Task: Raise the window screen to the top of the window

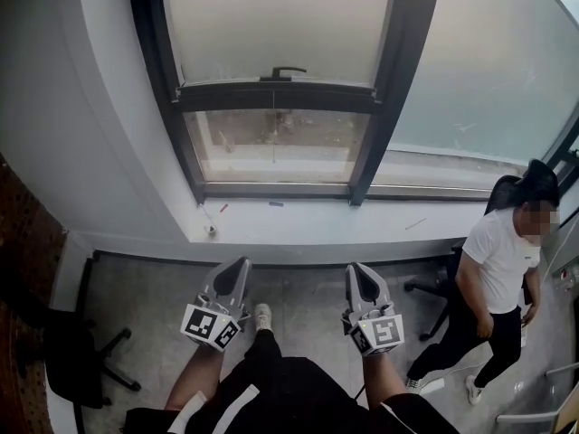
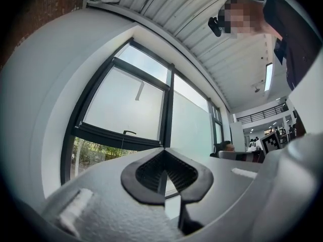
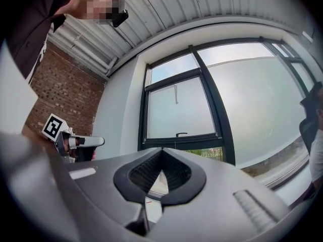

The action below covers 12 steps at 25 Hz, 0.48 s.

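**Window screen (image 1: 280,25) part-way down, clear strip beneath**

We note the window screen filling the upper part of the left opening, hemmed by dark frame uprights on both sides. Its bottom bar (image 1: 276,95) sits above a strip of bare glass with greenery behind. One handle (image 1: 288,71) stands on that bar. The white sill (image 1: 362,220) runs below, its front edge well apart from our tools.

Two grippers: left gripper (image 1: 241,265) and right gripper (image 1: 358,269). Both have jaws pressed together on nothing and point toward the window over open grey floor (image 1: 298,283).

Two chairs: left office chair (image 1: 77,351) by the brick wall (image 1: 23,260), right office chair (image 1: 443,287). One person (image 1: 498,260) stands just beside the right one.
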### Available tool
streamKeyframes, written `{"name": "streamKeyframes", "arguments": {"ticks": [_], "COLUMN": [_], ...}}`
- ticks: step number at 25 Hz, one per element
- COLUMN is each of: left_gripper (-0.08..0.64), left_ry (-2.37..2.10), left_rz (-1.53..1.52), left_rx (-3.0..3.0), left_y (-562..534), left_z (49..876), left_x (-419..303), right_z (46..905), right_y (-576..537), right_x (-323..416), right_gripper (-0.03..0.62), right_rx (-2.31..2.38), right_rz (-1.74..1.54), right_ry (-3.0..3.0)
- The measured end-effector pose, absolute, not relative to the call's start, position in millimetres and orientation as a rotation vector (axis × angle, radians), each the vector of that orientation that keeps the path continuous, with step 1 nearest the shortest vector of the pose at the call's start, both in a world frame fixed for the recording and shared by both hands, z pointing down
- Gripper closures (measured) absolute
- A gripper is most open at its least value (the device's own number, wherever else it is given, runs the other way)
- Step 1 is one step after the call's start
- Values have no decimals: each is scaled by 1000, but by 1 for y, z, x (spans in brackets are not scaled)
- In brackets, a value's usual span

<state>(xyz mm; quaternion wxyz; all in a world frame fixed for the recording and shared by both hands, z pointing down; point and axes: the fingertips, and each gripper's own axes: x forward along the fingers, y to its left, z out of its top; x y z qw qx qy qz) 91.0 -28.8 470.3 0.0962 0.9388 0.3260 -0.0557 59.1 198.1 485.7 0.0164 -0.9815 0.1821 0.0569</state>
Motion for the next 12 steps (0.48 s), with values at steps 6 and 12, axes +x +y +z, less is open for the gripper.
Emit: {"name": "streamKeyframes", "arguments": {"ticks": [6, 12], "left_gripper": [557, 557], "left_ry": [997, 1029], "left_rz": [-182, -206], "left_rx": [2749, 2737], "left_y": [-24, -28], "left_z": [470, 461], "left_x": [175, 253], "right_z": [482, 475], "right_y": [210, 201], "right_x": [132, 205], "right_gripper": [588, 588], "right_rx": [-3082, -3075], "right_rz": [203, 194], "right_ry": [492, 449]}}
